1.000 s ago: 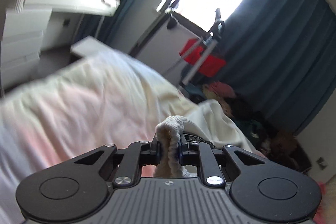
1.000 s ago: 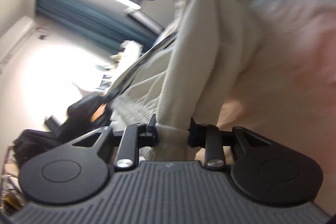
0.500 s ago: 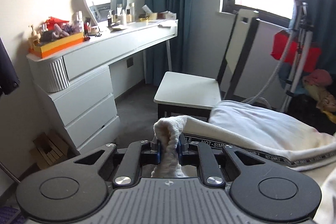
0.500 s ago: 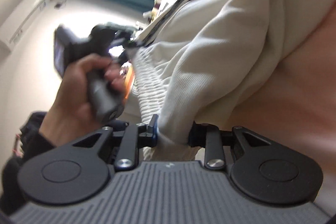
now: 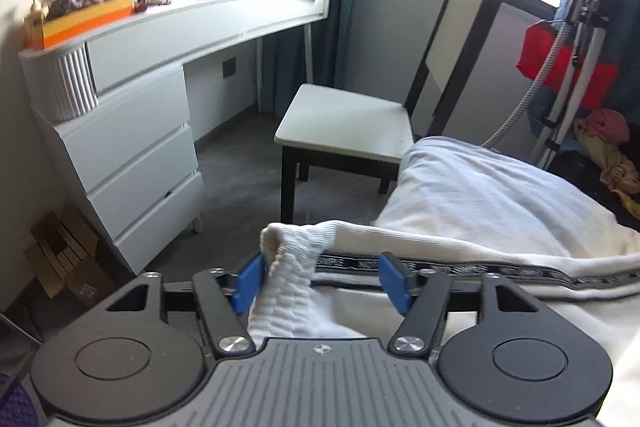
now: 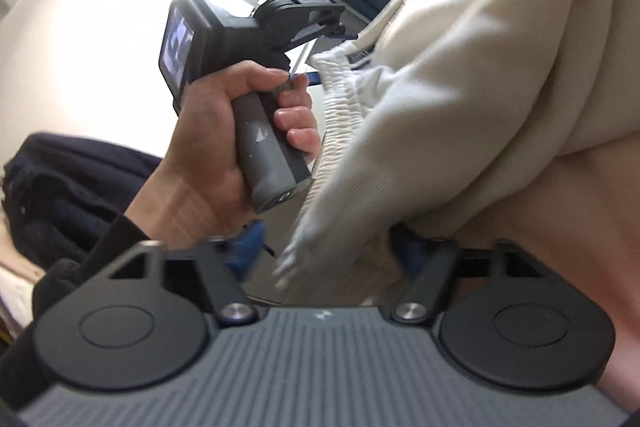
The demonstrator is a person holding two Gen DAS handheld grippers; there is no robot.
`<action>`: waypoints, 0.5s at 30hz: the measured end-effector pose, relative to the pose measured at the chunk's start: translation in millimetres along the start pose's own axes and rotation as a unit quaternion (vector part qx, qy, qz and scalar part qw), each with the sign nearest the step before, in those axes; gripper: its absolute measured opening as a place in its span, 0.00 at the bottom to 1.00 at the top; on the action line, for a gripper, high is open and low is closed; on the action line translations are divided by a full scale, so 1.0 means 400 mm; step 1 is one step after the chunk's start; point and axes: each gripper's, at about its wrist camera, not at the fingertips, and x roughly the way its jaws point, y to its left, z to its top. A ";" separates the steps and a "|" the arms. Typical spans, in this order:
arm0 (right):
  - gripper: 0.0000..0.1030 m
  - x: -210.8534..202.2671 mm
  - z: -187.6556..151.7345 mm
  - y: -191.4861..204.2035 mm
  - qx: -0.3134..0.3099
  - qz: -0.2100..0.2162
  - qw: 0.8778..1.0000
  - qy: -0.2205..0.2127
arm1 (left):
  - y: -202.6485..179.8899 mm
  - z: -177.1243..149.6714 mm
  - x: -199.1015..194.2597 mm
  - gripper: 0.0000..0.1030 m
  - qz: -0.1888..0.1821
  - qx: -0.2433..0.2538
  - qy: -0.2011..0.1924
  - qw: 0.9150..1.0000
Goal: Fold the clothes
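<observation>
Left gripper [image 5: 322,283]: jaws standing apart, ribbed cuff [image 5: 286,267] of the cream garment [image 5: 480,203] leaning only on the 9 o'clock pad. Right gripper [image 6: 324,255]: jaws likewise spread, the garment's hem [image 6: 340,211] lying loose between them, blurred. Risk: with neither end clamped, the cloth is likely sliding or springing open, spoiling any fold. From the left gripper the garment is running to 2 o'clock, piled on the bed [image 5: 540,347]; chair [image 5: 348,123] at 12.
</observation>
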 end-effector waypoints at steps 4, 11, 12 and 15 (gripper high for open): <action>0.88 -0.170 -0.026 0.073 -0.076 -0.028 0.996 -0.035 | -0.050 -0.080 -0.186 0.80 -0.038 0.005 -0.054 0.998; 0.88 -0.475 0.026 0.174 -0.183 -0.114 0.968 -0.132 | -0.178 -0.265 -0.507 0.80 -0.098 0.010 -0.096 0.990; 0.88 -0.523 0.021 0.175 -0.191 -0.127 0.962 -0.149 | -0.196 -0.291 -0.553 0.80 -0.106 0.011 -0.102 0.989; 0.88 -0.673 0.006 0.162 -0.212 -0.169 0.942 -0.200 | -0.251 -0.371 -0.691 0.80 -0.132 0.013 -0.120 0.984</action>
